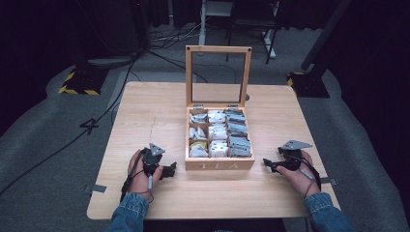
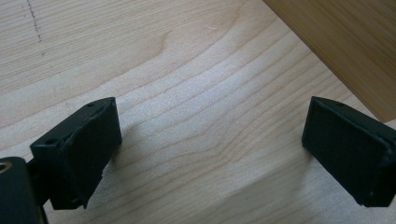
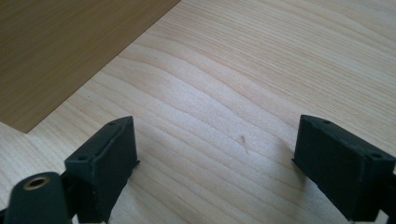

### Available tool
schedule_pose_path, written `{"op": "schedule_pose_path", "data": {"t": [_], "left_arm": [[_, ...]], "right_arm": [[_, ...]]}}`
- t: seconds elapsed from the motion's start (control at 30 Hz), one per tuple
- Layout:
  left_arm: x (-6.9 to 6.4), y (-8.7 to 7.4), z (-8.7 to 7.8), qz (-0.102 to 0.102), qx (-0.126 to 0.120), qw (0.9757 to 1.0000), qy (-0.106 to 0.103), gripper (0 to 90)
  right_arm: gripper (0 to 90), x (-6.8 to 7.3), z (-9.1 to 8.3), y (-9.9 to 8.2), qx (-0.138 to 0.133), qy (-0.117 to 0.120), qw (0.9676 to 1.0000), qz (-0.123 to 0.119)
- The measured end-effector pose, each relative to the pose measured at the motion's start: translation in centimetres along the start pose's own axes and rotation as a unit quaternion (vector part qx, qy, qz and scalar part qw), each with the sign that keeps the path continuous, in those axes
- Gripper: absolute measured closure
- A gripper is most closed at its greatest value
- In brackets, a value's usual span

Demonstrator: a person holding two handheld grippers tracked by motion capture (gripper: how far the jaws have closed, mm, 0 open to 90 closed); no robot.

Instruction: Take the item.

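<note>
Near the worktop's [image 1: 145,111] front edge, the left tool [image 1: 170,169] and right tool [image 1: 267,163] were held wide open and empty. Between them, the tea box [image 1: 220,164] was seen open, its bags untouched; nothing looked started.

The high view looks from above the person's side, forward and down, and takes in the whole light wooden square tabletop [image 1: 159,111] with the open wooden tea box with a glass lid [image 1: 220,165] at its middle and the dark floor around. The left gripper view sits very near the tabletop [image 2: 196,84], looking along the left tongs [image 2: 210,149]; one wall of the box [image 2: 345,42] crosses its upper right corner. The right gripper view is equally near, along the right tongs [image 3: 215,163], with the box wall [image 3: 60,51] at upper left. All three views share the tabletop and the box.
</note>
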State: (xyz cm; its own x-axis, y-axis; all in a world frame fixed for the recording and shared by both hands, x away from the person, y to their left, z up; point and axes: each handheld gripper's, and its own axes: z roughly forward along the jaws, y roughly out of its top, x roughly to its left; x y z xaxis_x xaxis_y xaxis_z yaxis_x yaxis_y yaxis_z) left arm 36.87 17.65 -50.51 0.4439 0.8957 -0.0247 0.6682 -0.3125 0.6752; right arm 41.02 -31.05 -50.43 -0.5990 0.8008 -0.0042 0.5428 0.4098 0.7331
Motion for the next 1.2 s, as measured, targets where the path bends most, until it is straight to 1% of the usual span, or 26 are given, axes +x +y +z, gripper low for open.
{"op": "schedule_pose_path", "data": {"t": [0.53, 0.57, 0.6, 0.63, 0.67, 0.73, 0.77, 0.8, 0.83, 0.87, 0.9, 0.93, 0.97, 1.03, 1.1, 1.13, 1.17, 1.2], "left_arm": [[0.0, 0.0, 0.0, 0.002, 0.000, 1.0000, -0.002, 5.1], [0.0, 0.0, 0.0, 0.002, 0.000, 1.0000, -0.002, 5.0], [0.0, 0.0, 0.0, 0.002, 0.000, 1.0000, -0.002, 5.0], [0.0, 0.0, 0.0, 0.002, 0.001, 1.0000, -0.003, 4.9], [0.0, 0.0, 0.0, 0.002, 0.001, 1.0000, -0.003, 4.6], [0.0, 0.0, 0.0, 0.003, 0.001, 1.0000, -0.004, 4.5], [0.0, 0.1, 0.0, 0.003, 0.001, 1.0000, -0.003, 4.5], [0.0, 0.1, 0.1, 0.005, 0.003, 1.0000, -0.004, 3.6], [0.0, 0.1, 0.1, 0.005, 0.003, 1.0000, -0.004, 3.0], [0.0, 0.1, 0.1, 0.006, 0.004, 1.0000, -0.005, 3.0], [0.0, 0.2, 0.2, 0.006, 0.005, 0.9999, -0.007, 2.2], [-0.1, 0.2, 0.2, 0.006, 0.005, 0.9999, -0.008, 1.4], [0.0, 0.2, 0.2, 0.008, 0.004, 0.9999, -0.006, 1.4], [0.0, 0.2, 0.2, 0.008, 0.005, 0.9999, -0.007, 1.4], [-0.1, 0.2, 0.2, 0.007, 0.005, 0.9999, -0.008, 1.4], [-0.1, 0.2, 0.2, 0.007, 0.005, 0.9999, -0.008, 1.4], [0.0, 0.2, 0.2, 0.008, 0.006, 0.9999, -0.009, 1.4], [0.0, 0.2, 0.2, 0.008, 0.006, 0.9999, -0.009, 1.3]], "right_arm": [[15.3, 0.1, -0.1, 0.0, 0.000, 0.001, 1.0000, -0.002], [18.6, 0.0, -0.1, -0.1, -0.003, 0.005, 1.0000, -0.005], [18.6, 0.0, -0.1, -0.1, -0.003, 0.005, 1.0000, -0.005], [20.9, 0.0, -0.2, -0.1, -0.006, 0.006, 1.0000, -0.004], [25.0, 0.0, -0.2, -0.1, -0.009, 0.004, 1.0000, -0.002], [29.9, -0.2, -0.4, -0.1, -0.010, 0.003, 0.9999, 0.001], [32.7, -0.3, -0.5, -0.1, -0.007, 0.005, 0.9999, 0.006], [36.9, -0.3, -0.7, 0.2, -0.001, 0.014, 0.9998, 0.016], [36.9, -0.3, -0.7, 0.2, -0.001, 0.014, 0.9998, 0.016], [36.6, -0.2, -0.8, 0.3, -0.002, 0.017, 0.9997, 0.019], [37.0, 0.0, -0.9, 0.5, -0.003, 0.025, 0.9996, 0.015], [37.1, 0.3, -1.2, 1.0, -0.009, 0.034, 0.9993, 0.014], [37.2, 0.5, -1.5, 1.3, -0.014, 0.038, 0.9990, 0.017], [37.4, 0.6, -1.7, 1.6, -0.018, 0.040, 0.9989, 0.016], [38.0, 0.9, -2.6, 3.0, -0.034, 0.044, 0.9982, 0.022], [38.0, 0.9, -2.6, 3.0, -0.034, 0.044, 0.9982, 0.022], [38.5, 1.1, -3.0, 3.8, -0.041, 0.050, 0.9976, 0.023], [38.8, 1.2, -3.2, 4.0, -0.044, 0.053, 0.9974, 0.022]]}}
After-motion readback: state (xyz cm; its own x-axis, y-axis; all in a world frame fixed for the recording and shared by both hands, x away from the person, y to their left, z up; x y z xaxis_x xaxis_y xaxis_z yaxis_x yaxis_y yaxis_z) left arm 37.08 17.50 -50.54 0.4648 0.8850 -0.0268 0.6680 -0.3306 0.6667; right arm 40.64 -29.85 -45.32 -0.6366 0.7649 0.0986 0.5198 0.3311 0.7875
